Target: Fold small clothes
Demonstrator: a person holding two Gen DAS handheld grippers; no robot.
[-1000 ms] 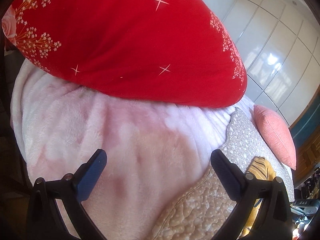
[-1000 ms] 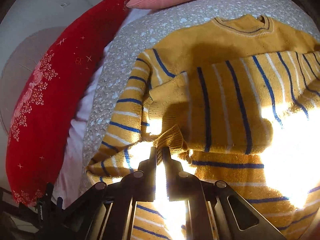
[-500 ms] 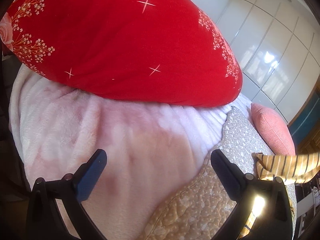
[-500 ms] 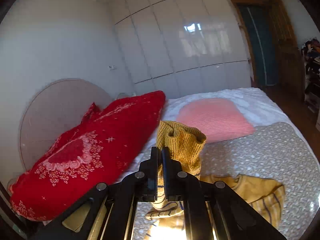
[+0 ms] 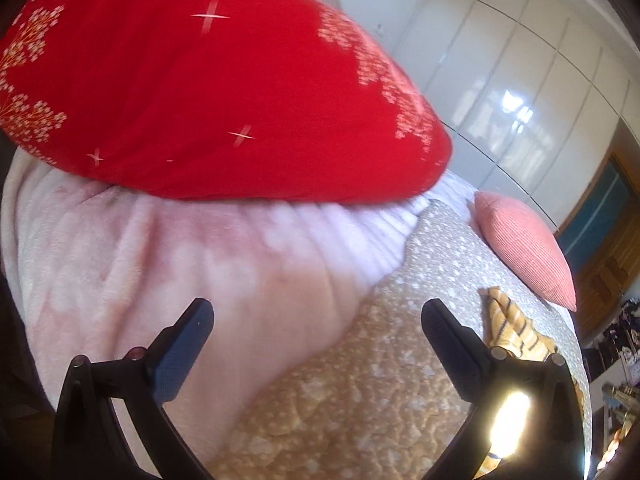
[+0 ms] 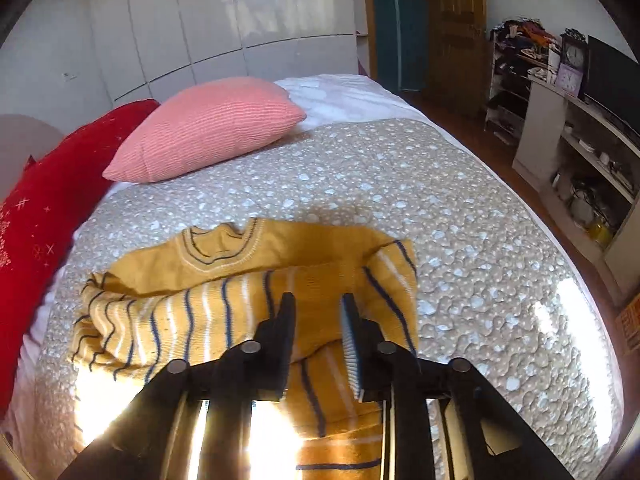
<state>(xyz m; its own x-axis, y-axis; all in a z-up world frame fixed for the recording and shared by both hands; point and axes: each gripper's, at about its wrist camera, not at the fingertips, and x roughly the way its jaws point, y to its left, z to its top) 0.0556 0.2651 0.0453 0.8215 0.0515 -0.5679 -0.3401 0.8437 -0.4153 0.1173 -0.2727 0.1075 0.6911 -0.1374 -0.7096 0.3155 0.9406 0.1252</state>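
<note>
Yellow striped sweater [image 6: 248, 300] lies partly folded on the speckled quilt [image 6: 400, 184], below the pink pillow [image 6: 208, 132]. My right gripper [image 6: 316, 312] is over it, fingers apart, holding nothing. My left gripper [image 5: 316, 324] is spread wide above the pink blanket [image 5: 160, 256], near the red pillow [image 5: 200, 88].

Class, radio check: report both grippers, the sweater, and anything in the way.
Left gripper open, empty, over pink blanket. Right gripper open above striped sweater, sleeve folded across. Nothing blocking.

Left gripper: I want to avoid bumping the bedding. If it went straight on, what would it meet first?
Probably the pink blanket between the open left gripper fingers, with the red pillow behind; depth is unclear.
</note>
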